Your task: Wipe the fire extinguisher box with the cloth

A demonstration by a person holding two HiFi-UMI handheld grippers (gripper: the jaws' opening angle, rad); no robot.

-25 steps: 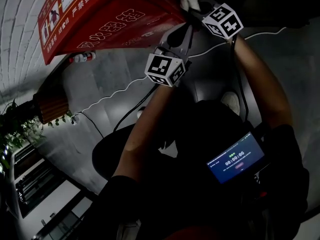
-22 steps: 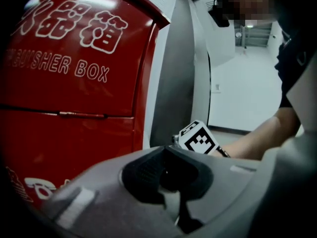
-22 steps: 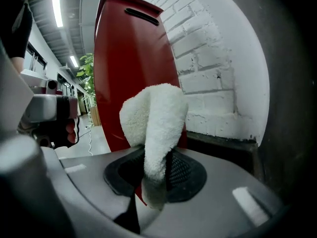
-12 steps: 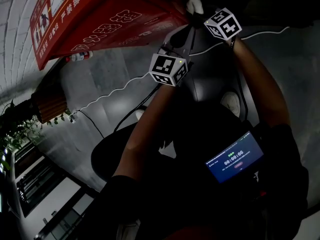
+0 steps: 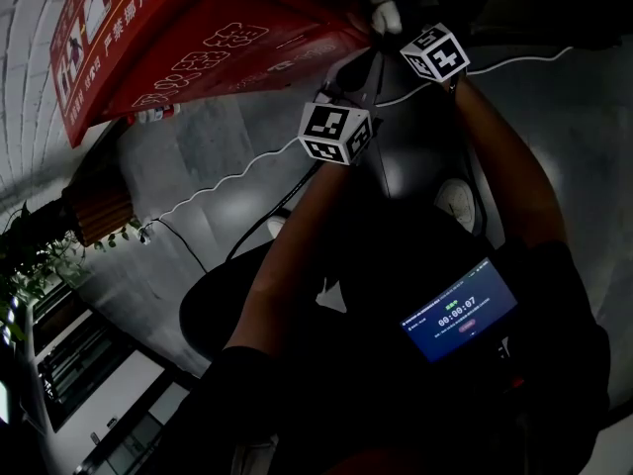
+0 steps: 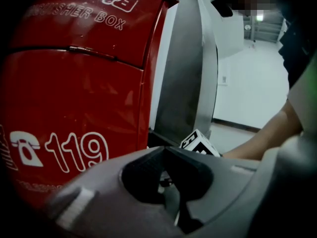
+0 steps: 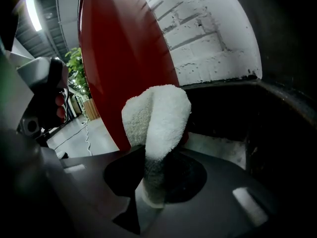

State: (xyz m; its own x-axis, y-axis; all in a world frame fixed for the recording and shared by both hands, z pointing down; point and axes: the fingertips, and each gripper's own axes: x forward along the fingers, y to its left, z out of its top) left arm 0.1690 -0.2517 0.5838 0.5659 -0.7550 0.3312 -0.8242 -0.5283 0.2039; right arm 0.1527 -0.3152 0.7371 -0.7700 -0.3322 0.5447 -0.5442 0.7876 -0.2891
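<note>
The grey floor [image 5: 227,166] is filling most of the head view, with a white brick wall [image 5: 25,77] curving along the 9 to 11 o'clock edge. The red fire extinguisher box [image 5: 198,57] is standing against that wall and is spreading from 11 o'clock toward 12 o'clock. In the left gripper view the box [image 6: 74,83] is taking up the whole half from 7 to 12 o'clock, showing white lettering and the number 119. In the right gripper view its red side [image 7: 119,58] is rising from the centre to 12 o'clock.

A potted plant [image 5: 45,255] is sitting at 9 o'clock on the floor, and a thin white cable [image 5: 213,188] is snaking from it toward the centre. The person's bare forearms [image 5: 297,245] are reaching up from 6 o'clock. A lit screen [image 5: 458,310] is glowing at 4 o'clock.

The left claw [image 5: 328,92] is hanging just below the box's lower edge. Its jaws are meeting tip to tip with nothing between them [image 6: 165,150].

The right claw [image 5: 381,30] is pointing at the box's corner at 12 o'clock and is clenching the white cloth [image 5: 386,13]. In its own view the jaws [image 7: 151,175] are pinching the folded cloth [image 7: 158,118], whose fluffy top is lying against the red side.
</note>
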